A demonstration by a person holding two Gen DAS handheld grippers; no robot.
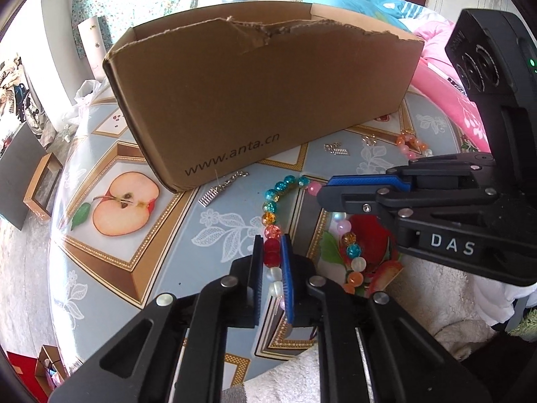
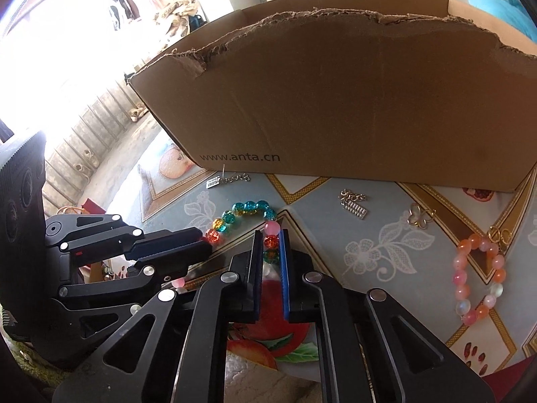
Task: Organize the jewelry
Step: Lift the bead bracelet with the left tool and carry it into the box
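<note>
both grippers have closed onto the same multicoloured bead bracelet [image 1: 273, 231], which lies in a loop on the table [image 1: 161, 255] in front of the torn cardboard box [image 1: 255, 100]. so the step in hand looks like the pickup of this one piece, the grasp made and the lift not yet begun.

on the left, the left gripper [image 1: 272, 252] has its fingers clenched on the near-left arc of the loop: two dark red beads sit squeezed between the black pad and the blue one, with pale frosted beads running back toward the wrist and orange and teal beads leading away past the fingertips. just beyond those fingertips, toward the box, lies a small silver charm on a chain [image 1: 221, 188].

to the right, the right gripper [image 2: 271, 243] grasps the far-right arc, an orange-red bead pinched between its pads, a pink bead at the tips and a teal one just behind. beyond its fingers and off to the right lie another silver chain piece [image 2: 354, 203], a gold flower-shaped ring [image 2: 419, 218] and, well apart, a pink and orange bracelet [image 2: 476, 278].

next, i judge, both hands need to rise together, keeping their spacing so the elastic is not stretched, clear the ragged front wall of the box, then let go inside it.
</note>
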